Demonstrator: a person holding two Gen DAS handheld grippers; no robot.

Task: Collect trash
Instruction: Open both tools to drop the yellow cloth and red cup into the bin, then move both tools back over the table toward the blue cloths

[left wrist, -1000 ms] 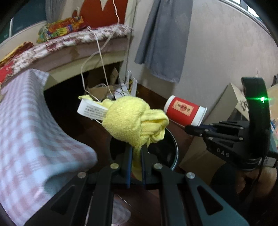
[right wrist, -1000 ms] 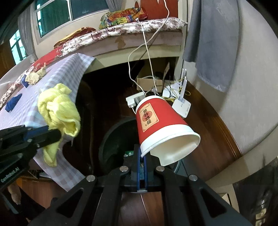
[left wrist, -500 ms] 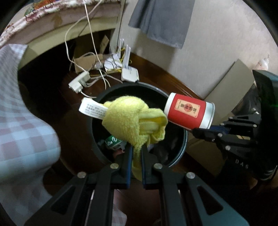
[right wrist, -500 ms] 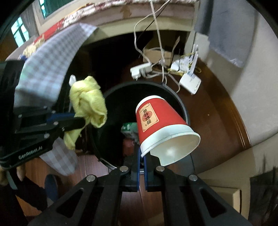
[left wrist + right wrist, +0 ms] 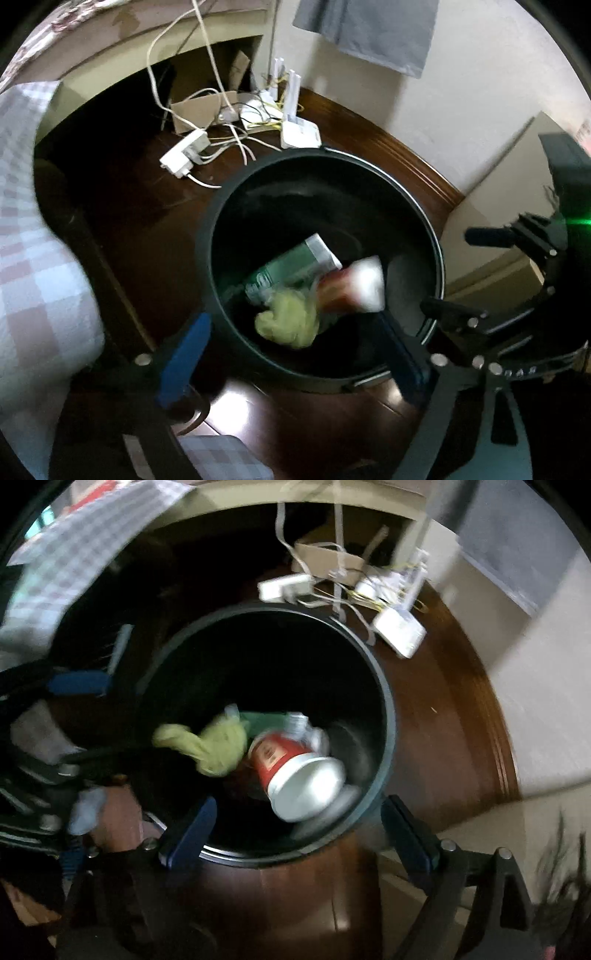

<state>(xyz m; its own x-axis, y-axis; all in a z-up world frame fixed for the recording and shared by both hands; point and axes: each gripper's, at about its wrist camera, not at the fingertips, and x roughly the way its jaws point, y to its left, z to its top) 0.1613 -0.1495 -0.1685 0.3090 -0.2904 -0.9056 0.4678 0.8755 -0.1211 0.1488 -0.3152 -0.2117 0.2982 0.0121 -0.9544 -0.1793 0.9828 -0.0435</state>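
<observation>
Bin: one round black trash bin (image 5: 369, 177) on the dark wooden floor (image 5: 155, 236), seen from above.
Cloth: one knotted yellow terry cloth (image 5: 288, 321), loose inside the bin.
Cup: one red paper cup with a white rim (image 5: 295, 771), on its side inside the bin, right of the cloth and touching it.
Carton: one green carton (image 5: 291, 269), beneath both.
Tools: two. Left tool (image 5: 295, 365) and right tool (image 5: 299, 834) are both released, jaws opening, with nothing between the blue pads; both hang above the bin's near rim.
Far floor: one white power strip (image 5: 184, 153), white routers, cables.
Change: a second ago each tool was clenched, left on the cloth, right on the cup; both things have now dropped into the bin.
</observation>
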